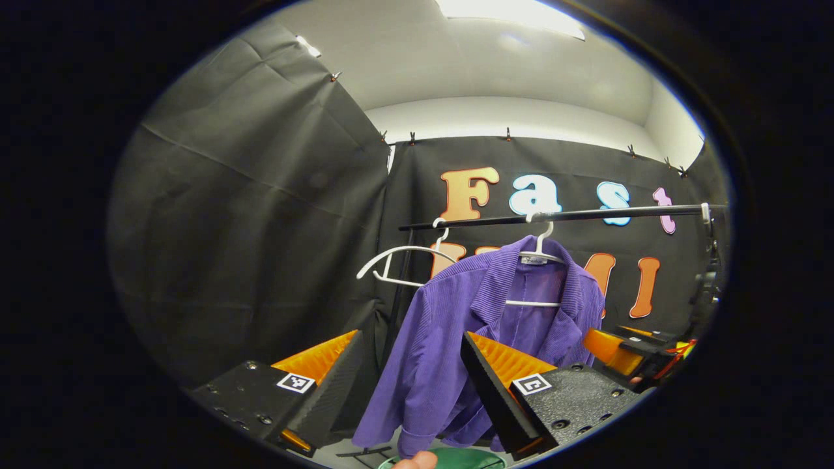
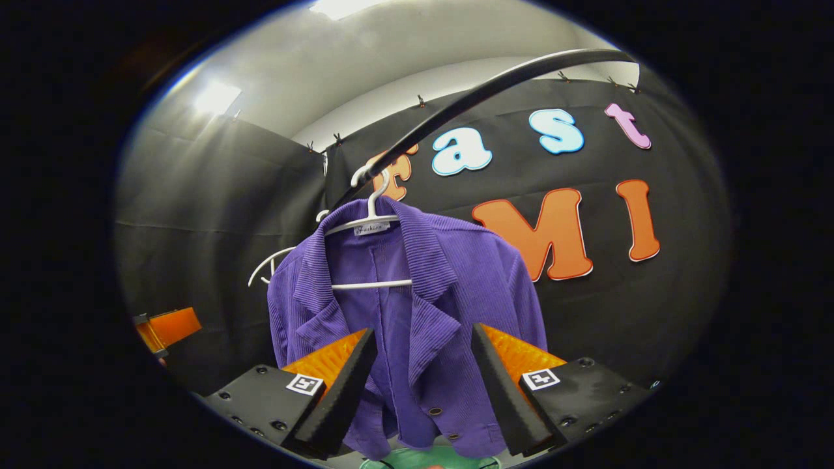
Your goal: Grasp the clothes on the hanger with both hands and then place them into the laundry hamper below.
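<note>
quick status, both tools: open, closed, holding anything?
Left tool: open, holding nothing, purple jacket ahead of it.
Right tool: open, holding nothing, fingers either side of the jacket front, not pressing on it.

You see a purple ribbed corduroy cloth jacket point(image 2: 417, 306) on a smooth white plastic hanger point(image 2: 371, 221), under a glossy black metal rail point(image 1: 560, 216).

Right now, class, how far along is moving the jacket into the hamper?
Done: nothing; the jacket hangs on its hanger. In hand: both hand-held grippers, left and right, are open before it. Left: grasp, lift off, lower into the hamper.
</note>
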The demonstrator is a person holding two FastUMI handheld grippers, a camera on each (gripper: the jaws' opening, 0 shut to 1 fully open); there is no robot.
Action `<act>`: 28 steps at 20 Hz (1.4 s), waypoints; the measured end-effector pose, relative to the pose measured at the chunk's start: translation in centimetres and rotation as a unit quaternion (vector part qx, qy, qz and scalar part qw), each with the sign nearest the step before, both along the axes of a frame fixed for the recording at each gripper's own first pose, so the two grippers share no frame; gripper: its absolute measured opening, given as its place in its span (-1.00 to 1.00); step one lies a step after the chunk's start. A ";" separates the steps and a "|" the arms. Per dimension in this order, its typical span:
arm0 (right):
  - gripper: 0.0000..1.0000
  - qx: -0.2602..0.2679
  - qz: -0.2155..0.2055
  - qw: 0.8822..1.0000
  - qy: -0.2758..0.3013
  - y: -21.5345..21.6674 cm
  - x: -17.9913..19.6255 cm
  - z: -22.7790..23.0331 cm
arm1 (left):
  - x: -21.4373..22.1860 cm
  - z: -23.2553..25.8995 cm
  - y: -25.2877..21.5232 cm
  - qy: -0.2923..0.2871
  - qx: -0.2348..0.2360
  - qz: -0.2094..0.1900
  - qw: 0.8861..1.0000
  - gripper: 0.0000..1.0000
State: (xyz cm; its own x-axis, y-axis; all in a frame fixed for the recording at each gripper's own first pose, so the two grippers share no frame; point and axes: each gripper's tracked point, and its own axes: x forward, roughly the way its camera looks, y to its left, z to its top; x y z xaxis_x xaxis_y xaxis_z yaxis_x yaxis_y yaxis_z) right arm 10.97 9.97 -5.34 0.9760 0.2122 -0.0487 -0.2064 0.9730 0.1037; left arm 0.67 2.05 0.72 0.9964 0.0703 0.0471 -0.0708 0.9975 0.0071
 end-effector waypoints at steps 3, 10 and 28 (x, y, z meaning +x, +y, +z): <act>0.77 -0.011 -0.027 0.999 0.015 0.7 3.2 -2.2 | -1.1 0.1 1.4 0.001 -0.002 0.015 1.000 0.90; 0.80 -0.047 -0.146 0.987 0.050 -3.1 9.3 -7.6 | -2.6 -0.2 3.9 0.004 -0.007 0.044 0.999 0.83; -0.95 -0.045 -0.069 0.996 -0.029 -9.9 2.5 2.6 | 11.7 -11.9 -11.6 0.082 -0.076 -0.077 0.991 0.92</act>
